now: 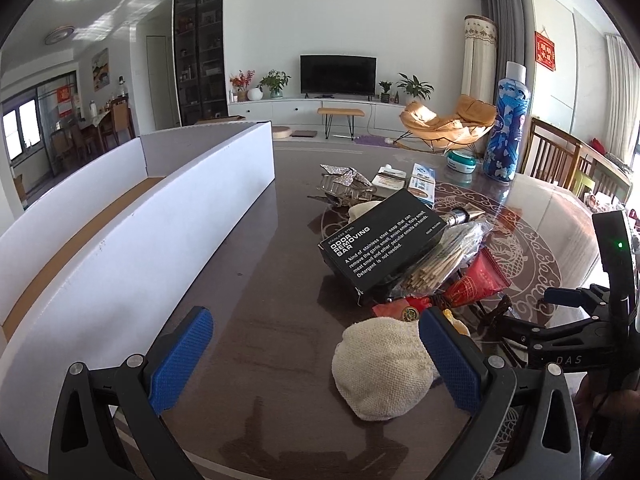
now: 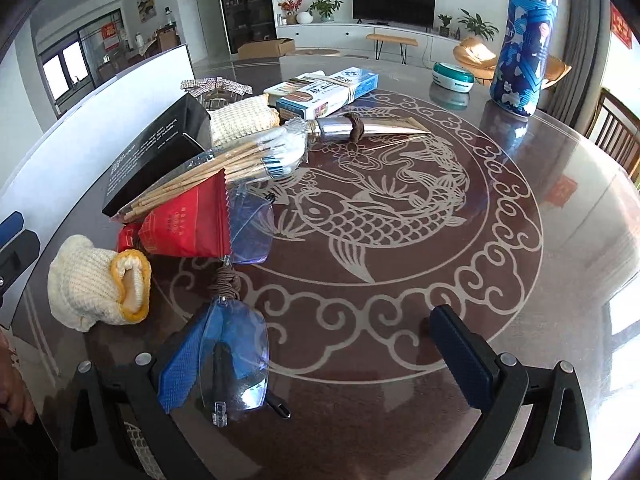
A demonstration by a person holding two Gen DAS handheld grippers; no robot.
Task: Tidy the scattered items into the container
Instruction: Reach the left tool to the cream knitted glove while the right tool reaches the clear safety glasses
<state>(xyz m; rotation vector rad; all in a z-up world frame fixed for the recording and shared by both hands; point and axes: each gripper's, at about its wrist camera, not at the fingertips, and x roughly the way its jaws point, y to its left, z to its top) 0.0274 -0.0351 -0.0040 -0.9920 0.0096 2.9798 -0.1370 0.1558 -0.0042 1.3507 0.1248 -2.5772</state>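
Only the left wrist view showed the white cardboard box (image 1: 132,216), left of the wide-open left gripper (image 1: 316,360). Only the right view showed rimless glasses (image 2: 234,356) against the gaping right gripper's (image 2: 320,360) left finger.

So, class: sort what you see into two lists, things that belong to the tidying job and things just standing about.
Job: white box, black soap carton, cream glove, glasses, red packet, cotton swabs.
Standing about: blue bottle, television, lounge chair.
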